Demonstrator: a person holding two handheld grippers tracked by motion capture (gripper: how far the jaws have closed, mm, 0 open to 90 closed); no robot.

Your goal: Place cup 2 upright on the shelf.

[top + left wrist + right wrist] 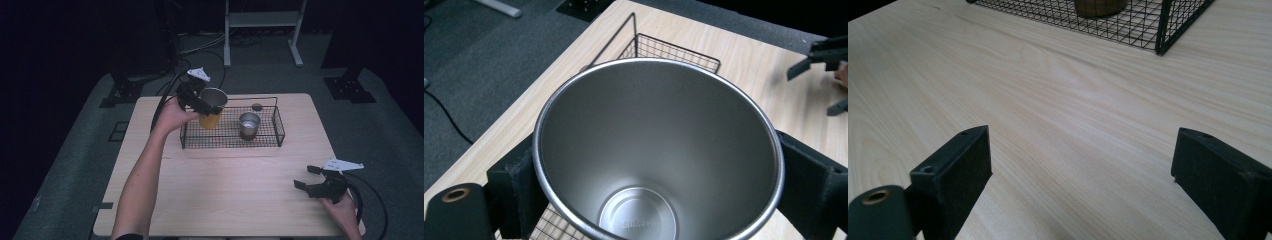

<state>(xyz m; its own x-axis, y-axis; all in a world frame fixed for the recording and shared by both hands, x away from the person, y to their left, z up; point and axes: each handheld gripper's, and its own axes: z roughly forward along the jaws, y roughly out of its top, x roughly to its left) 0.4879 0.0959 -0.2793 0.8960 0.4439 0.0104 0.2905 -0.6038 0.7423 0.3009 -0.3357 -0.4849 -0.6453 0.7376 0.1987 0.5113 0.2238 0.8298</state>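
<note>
- High view: the left tongs [196, 98] gripped a yellow cup [212, 107] by its sides, holding it up over the left end of the wire basket [277, 131], near the far edge of the surface [225, 195]. A second, steel cup [249, 125] stood inside the basket, toward its right half. The right tongs [306, 178] waited open and empty near the right near corner.
- Left gripper view: the pads [514, 192] pressed on both sides of the yellow cup [659, 150], its steel inside facing the camera. Embossed lettering sat on its bottom, too faint to read.
- Right gripper view: the right tongs [1080, 175] stood wide apart over bare wood, the basket [1163, 30] well ahead.
- My call: this looked like the carrying step, the cup either going in or coming out. The next move called for a steady, upright lowering, clear of the wire rim and the steel cup.
</note>
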